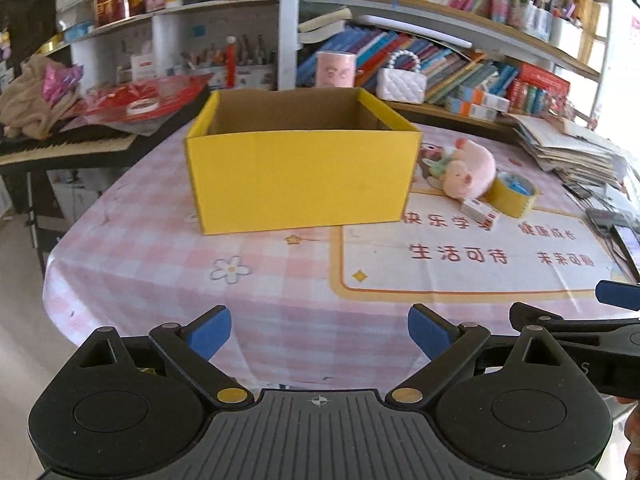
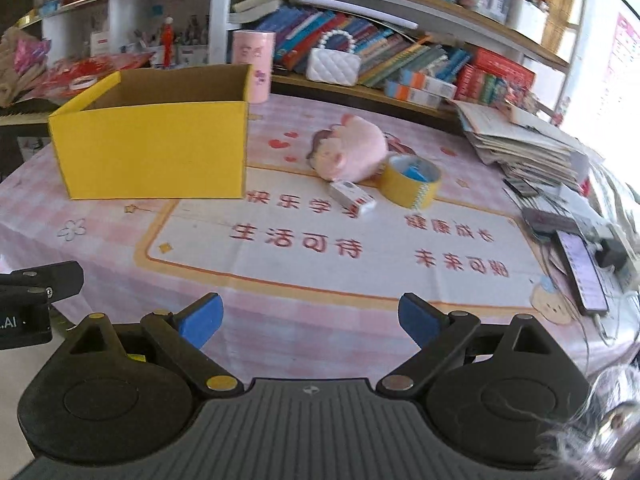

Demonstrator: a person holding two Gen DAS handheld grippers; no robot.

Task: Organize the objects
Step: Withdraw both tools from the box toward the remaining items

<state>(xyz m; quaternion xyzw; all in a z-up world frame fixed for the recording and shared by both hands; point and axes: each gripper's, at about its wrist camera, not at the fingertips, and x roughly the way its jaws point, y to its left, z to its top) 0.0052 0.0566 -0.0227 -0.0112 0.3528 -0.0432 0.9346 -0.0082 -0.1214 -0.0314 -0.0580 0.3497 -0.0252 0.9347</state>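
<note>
A yellow cardboard box (image 1: 300, 168), matte outside and brown inside, stands open-topped on the counter (image 1: 280, 320), which wears a glossy pink-checked cloth. To the box's right lie a fuzzy pink plush pig (image 1: 468, 168), a small flat white carton (image 1: 482, 212) and a yellow tape roll (image 1: 514, 194), clustered close together. The left gripper (image 1: 320, 330) and right gripper (image 2: 310, 316) hover low over the near edge, blue-padded fingers (image 1: 212, 330) spread wide, holding nothing. Only the right wrist view shows a dark phone (image 2: 582, 272) with a lit screen and a pink cylindrical tin (image 2: 256, 66) fully clear behind the box.
</note>
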